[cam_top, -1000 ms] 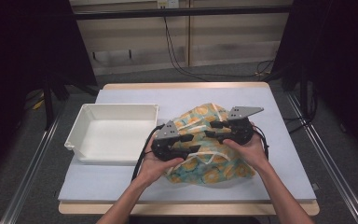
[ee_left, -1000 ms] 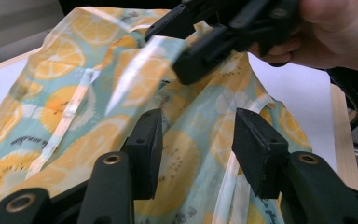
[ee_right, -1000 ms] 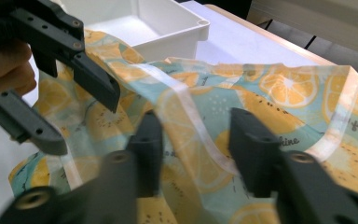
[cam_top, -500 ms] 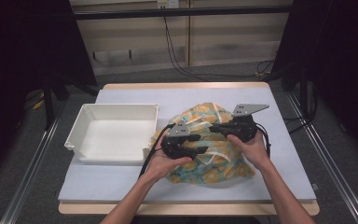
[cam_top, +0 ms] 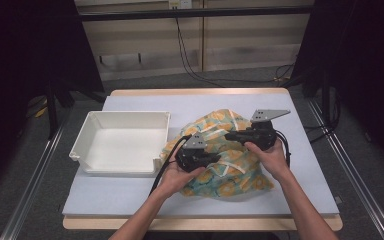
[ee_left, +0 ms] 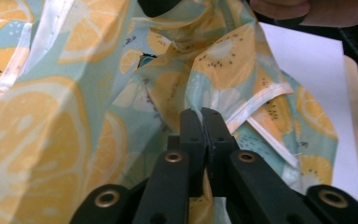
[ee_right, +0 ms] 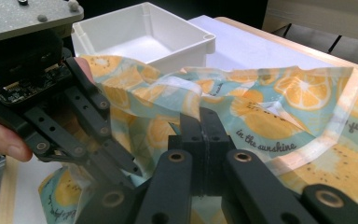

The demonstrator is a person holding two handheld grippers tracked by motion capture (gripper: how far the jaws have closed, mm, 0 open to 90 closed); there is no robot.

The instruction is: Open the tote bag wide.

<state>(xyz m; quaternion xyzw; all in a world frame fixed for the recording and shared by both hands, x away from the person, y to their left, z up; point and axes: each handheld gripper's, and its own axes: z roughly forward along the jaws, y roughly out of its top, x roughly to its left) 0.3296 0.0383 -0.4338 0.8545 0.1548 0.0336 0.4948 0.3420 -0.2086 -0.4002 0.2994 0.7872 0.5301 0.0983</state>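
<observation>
Fabric (ee_right: 279, 116) print — "in the sunshine"

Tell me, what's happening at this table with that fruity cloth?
A person is working a crumpled lemon-print cloth with two tools. The left hand-held gripper has just closed and pinches a fold of it; the right hand-held gripper is clamped on another part. The cloth lies bunched on the table, beside an empty white bin.

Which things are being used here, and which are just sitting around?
Being used:
lemon-print cloth
left hand-held gripper, shut on the cloth
right hand-held gripper, shut on the cloth

Just sitting around:
white tray
cables on the floor
</observation>
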